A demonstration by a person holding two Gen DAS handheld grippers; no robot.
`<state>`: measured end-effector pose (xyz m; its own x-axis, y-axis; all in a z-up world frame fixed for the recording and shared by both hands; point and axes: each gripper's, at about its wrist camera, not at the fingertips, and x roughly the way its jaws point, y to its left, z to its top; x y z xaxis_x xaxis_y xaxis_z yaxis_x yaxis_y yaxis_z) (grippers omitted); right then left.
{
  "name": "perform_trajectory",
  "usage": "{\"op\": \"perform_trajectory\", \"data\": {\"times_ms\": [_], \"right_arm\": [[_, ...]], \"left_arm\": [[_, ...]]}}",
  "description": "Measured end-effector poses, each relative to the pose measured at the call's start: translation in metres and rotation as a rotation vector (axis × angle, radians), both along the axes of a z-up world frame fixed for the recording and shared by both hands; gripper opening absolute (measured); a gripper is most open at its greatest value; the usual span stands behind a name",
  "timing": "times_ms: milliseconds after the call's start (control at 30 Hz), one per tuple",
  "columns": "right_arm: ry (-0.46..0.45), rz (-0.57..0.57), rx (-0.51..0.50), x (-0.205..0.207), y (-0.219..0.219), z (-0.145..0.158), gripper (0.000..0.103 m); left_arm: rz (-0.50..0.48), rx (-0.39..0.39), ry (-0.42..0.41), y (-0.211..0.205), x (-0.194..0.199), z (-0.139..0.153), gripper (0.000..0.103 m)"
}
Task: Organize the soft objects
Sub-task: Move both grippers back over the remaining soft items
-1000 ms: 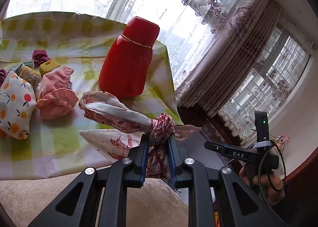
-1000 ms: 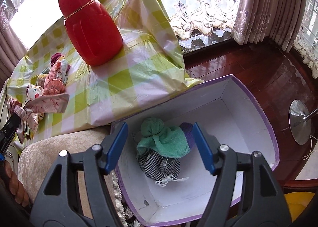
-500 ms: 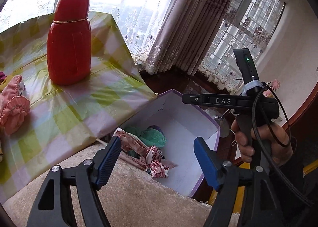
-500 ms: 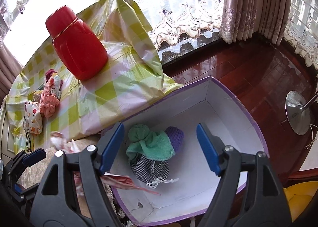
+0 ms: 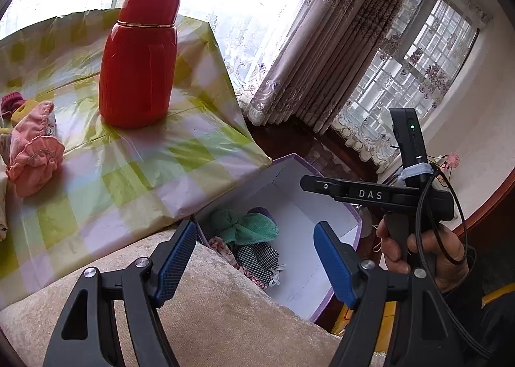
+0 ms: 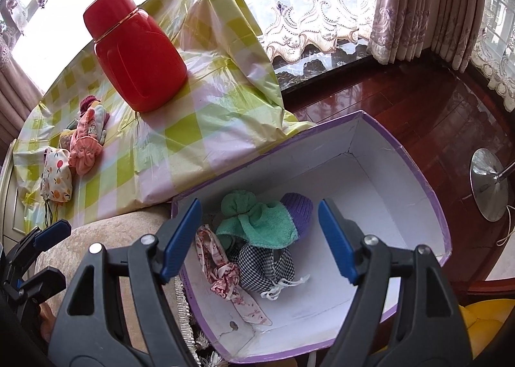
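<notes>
Beige plush upholstery (image 5: 225, 309) filled the foreground, and over it the left gripper (image 5: 254, 259) had just been opening and stood wide with nothing between its jaws. The right gripper (image 6: 259, 236) also gaped empty above the white, purple-edged box (image 6: 386, 174). Inside lay the red-and-white patterned cloth (image 6: 222, 267), touching a black-and-white checked pouch (image 6: 264, 267) under a green towel (image 6: 260, 225) beside a purple knit (image 6: 301, 209). Farther off, a pink garment (image 5: 32, 154) and a red flask (image 5: 138, 61) sat on the green-checked tablecloth (image 5: 128, 174).
</notes>
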<state>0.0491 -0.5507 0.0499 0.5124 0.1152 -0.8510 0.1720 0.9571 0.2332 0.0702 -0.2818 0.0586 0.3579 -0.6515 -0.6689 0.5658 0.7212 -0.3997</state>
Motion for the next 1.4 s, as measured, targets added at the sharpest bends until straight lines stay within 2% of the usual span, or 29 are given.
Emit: {"op": "perform_trajectory", "data": {"times_ms": [200,433,667,833,1000,1133,1233,1400], "right_arm": [[-0.009,0.076,0.009,0.007,0.031,0.000,0.077],[-0.011,0.203,-0.003,0.019,0.089,-0.003,0.077],[-0.017,0.292,0.025,0.037,0.142,-0.006,0.077],[-0.045,0.326,-0.006,0.055,0.176,-0.006,0.077],[-0.063,0.361,-0.021,0.078,0.206,-0.009,0.081],[-0.094,0.384,-0.046,0.097,0.231,-0.008,0.083],[-0.123,0.389,-0.064,0.111,0.249,-0.005,0.085],[-0.147,0.423,-0.128,0.132,0.282,-0.008,0.089]], "left_arm": [[0.112,-0.030,0.011,0.033,0.008,0.000,0.076],[0.321,-0.062,0.021,0.099,0.018,-0.002,0.076],[0.524,-0.009,-0.011,0.161,0.028,-0.005,0.076],[0.631,0.036,-0.034,0.195,0.039,-0.008,0.076],[0.684,0.099,-0.053,0.215,0.058,-0.013,0.086],[0.678,0.152,-0.052,0.222,0.077,-0.019,0.097],[0.684,0.201,-0.046,0.226,0.092,-0.024,0.102],[0.654,0.344,-0.019,0.219,0.115,-0.040,0.103]]}}
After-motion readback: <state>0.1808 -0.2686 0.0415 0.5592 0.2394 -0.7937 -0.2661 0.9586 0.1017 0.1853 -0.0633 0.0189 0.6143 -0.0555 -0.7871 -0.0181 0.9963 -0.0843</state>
